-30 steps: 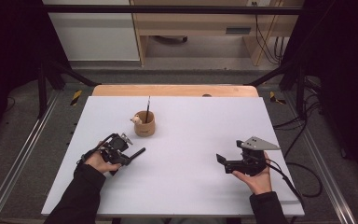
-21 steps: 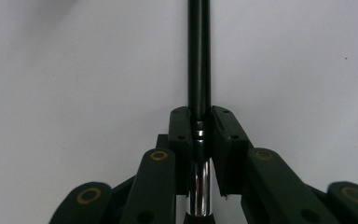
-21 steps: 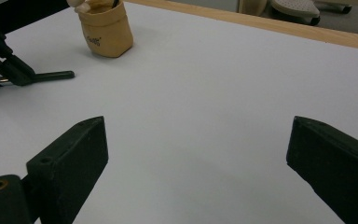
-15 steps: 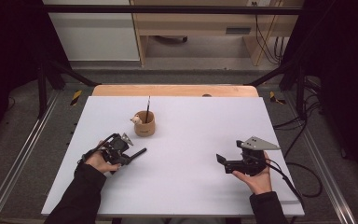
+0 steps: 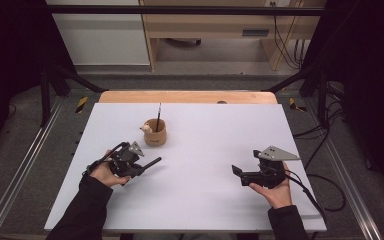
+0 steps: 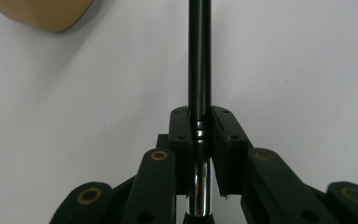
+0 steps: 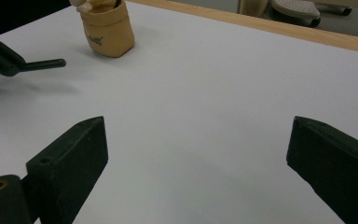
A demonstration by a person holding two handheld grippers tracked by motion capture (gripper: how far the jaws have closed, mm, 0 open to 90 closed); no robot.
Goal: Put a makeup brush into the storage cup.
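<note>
On the white rectangular worktop (image 5: 195,150), toward its far left part, stands a small tan wooden cup (image 5: 155,134) with a thin dark stick (image 5: 158,116) rising upright out of it and a pale small object at its rim, too small to identify. Nearer the person and slightly left of the cup, the left gripper (image 5: 142,166) is held in the left hand (image 5: 105,172), low over the worktop, its jaws pointing toward the right. The jaws are closed tightly on a slim black pen-like rod (image 5: 152,162) with a shiny metal section (image 6: 198,191); in the left gripper view the rod (image 6: 199,56) runs straight out between the two pads and beyond them, with the cup's (image 6: 42,14) rounded base at the upper left corner. The rod's free end stops short of the cup, apart from it.

At the right side of the worktop, the right gripper (image 5: 237,172) rests in the right hand (image 5: 275,190), a grey three-cornered plate (image 5: 275,153) on top and a black cable (image 5: 310,192) trailing off the near right edge. Its jaws are spread wide and grip nothing; in the right gripper view bare white worktop (image 7: 205,102) lies between them, with the cup (image 7: 107,32) and the rod's tip (image 7: 46,64) far off at the upper left. The two grippers are well apart.
</note>
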